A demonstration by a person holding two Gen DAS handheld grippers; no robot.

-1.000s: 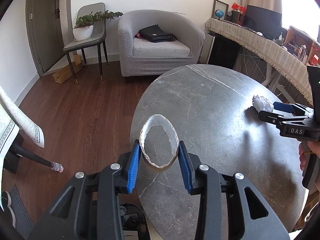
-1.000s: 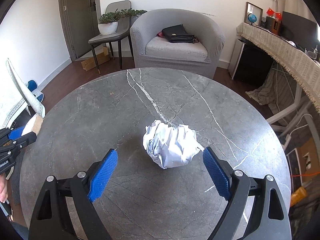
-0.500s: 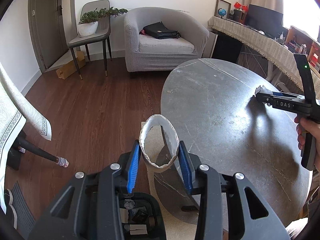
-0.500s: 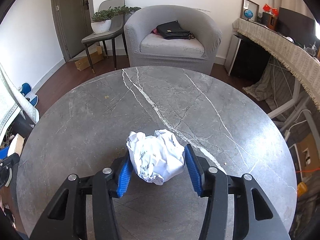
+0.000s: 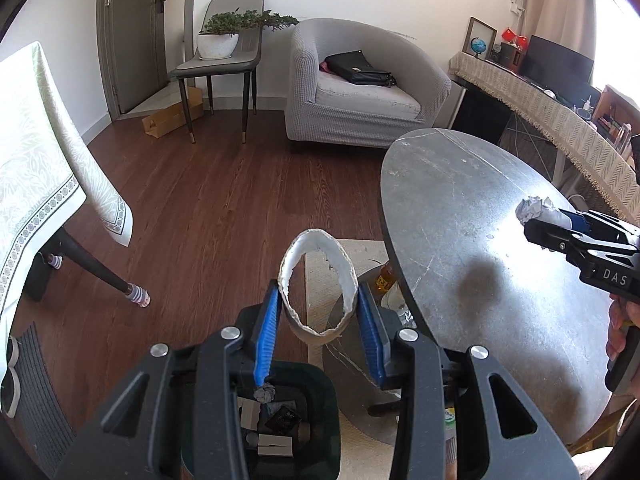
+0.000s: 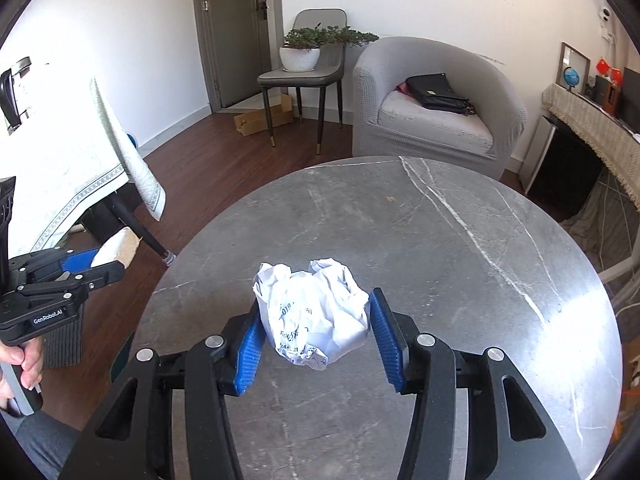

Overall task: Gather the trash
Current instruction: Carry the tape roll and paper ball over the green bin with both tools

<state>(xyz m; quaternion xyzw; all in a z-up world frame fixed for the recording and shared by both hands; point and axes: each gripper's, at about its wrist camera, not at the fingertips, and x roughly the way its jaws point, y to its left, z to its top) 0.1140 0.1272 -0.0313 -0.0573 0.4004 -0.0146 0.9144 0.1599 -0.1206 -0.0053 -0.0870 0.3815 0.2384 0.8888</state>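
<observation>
Both grippers pinch trash: left gripper point(image 5: 318, 312) a cardboard ring point(image 5: 318, 284) above the bin point(image 5: 320, 420), right gripper point(image 6: 314, 334) crumpled paper point(image 6: 312, 314).

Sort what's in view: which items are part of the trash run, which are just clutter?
Job:
- cardboard tube, in left tongs
- crumpled paper, in right tongs
- trash bin

Clutter:
- handbag
- potted plant
- globe

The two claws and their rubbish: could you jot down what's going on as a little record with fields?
left claw: shut on a squashed cardboard tube, held off the table's edge
below left claw: dark trash bin on the floor, rubbish already inside
right claw: shut on a crumpled paper ball
under right claw: round grey marble table
table top: nothing else clearly on it
</observation>
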